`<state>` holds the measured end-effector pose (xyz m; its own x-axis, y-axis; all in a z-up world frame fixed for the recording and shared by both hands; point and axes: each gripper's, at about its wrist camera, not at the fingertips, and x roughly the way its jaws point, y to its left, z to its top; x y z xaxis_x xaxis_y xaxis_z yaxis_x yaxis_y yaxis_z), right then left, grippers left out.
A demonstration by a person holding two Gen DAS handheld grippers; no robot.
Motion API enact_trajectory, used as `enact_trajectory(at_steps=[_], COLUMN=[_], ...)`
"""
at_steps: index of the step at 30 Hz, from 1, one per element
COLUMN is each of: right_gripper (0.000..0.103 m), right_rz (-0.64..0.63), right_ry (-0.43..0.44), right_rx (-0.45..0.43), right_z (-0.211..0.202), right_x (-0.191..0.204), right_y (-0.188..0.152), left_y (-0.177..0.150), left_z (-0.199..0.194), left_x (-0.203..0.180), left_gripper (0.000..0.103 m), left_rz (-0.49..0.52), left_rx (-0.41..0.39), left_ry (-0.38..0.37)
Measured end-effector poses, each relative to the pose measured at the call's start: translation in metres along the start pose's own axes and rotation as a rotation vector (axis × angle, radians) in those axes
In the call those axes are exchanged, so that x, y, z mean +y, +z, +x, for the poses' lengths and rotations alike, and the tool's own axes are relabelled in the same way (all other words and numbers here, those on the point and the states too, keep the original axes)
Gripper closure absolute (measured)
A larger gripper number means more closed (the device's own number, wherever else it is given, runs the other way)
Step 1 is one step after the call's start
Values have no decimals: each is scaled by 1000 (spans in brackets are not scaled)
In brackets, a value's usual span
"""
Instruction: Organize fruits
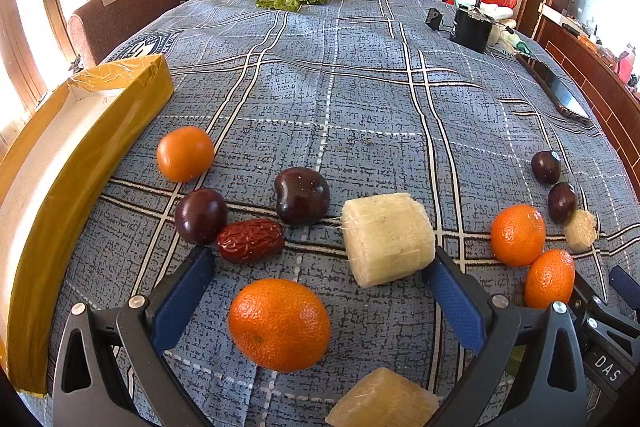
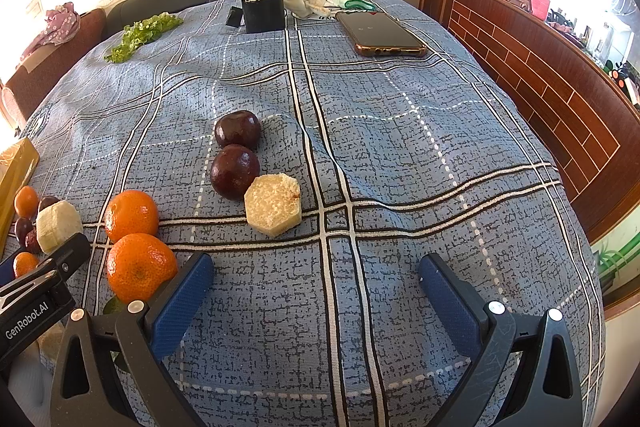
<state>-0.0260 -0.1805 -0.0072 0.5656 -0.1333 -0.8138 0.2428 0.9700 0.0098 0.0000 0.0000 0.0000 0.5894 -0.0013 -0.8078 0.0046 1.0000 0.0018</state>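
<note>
Left gripper (image 1: pixel 320 261) wide around orange (image 1: pixel 279 325), right gripper (image 2: pixel 316 269) wide, empty. Risk: round orange rolling away from box (image 1: pixel 60 187) if nudged.

Bright daylight, blown-out windows (perhaps glare), edges bent, sharp centre.

"GenRobot.AI" stands on the left hand-held gripper (image 2: pixel 44 281); "DAS" on the right hand-held gripper (image 1: pixel 612 311).
</note>
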Motion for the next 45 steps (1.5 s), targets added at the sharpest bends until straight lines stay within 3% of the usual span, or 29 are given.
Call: enact_trajectory(at_steps=[20,36,37,39,45], right_gripper=[0,0,0,0,0], right_rz=[0,2,2,3,-6], right_ry=[0,0,1,1,11], right_rx=[0,1,1,1,53], right_z=[0,-1,-1,0,0], right_x=[0,2,2,1,0], right_y=[0,1,1,0,3], left_y=[1,-8,-11,-17,-23], left_z=[0,-8,-12,-26,-93], left_x=[-2,0,2,9,66], left_gripper=[0,1,2,18,19], left_rz=[-15,109,113,109,26], left_rx=[1,52,46,13,-192], left_ry=[13,-80,-99,-156,-250])
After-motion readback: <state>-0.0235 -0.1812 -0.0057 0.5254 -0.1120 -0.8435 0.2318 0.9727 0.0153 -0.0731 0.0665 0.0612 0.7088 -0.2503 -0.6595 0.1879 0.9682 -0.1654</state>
